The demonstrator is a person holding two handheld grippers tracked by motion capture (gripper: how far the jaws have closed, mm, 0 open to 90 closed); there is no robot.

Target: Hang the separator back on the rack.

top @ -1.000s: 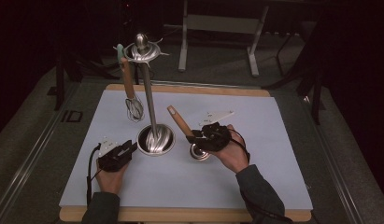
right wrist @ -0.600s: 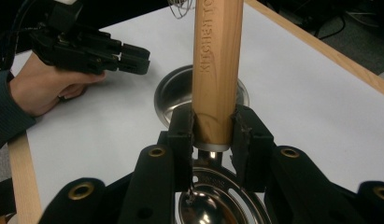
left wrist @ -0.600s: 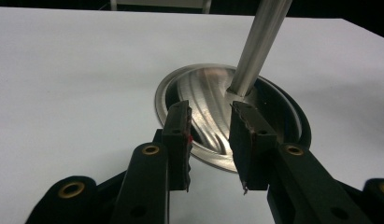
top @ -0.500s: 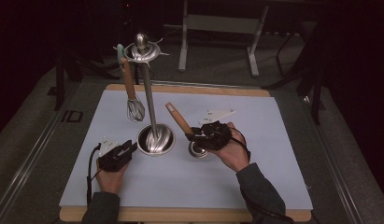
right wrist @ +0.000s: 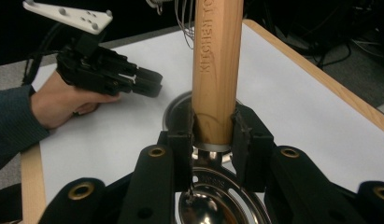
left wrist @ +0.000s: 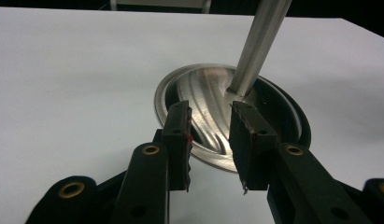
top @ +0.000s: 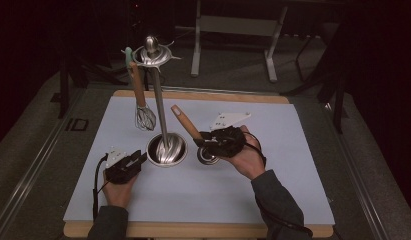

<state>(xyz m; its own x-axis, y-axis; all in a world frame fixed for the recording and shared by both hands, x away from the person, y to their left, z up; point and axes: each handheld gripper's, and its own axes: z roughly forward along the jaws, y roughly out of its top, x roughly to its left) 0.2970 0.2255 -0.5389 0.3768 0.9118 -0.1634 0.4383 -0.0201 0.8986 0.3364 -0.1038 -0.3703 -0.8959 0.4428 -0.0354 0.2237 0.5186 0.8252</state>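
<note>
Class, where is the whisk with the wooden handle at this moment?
In the high view the whisk hangs from the stand on its left side, its wire head just above the white mat, behind the left gripper.

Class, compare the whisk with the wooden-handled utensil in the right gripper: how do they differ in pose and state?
The whisk hangs from the stand with its wire head down, while the utensil leans at a slant with its metal end by the mat. The whisk hangs free of both grippers; the utensil is clamped at its handle by the right gripper. Both have wooden handles.
</note>
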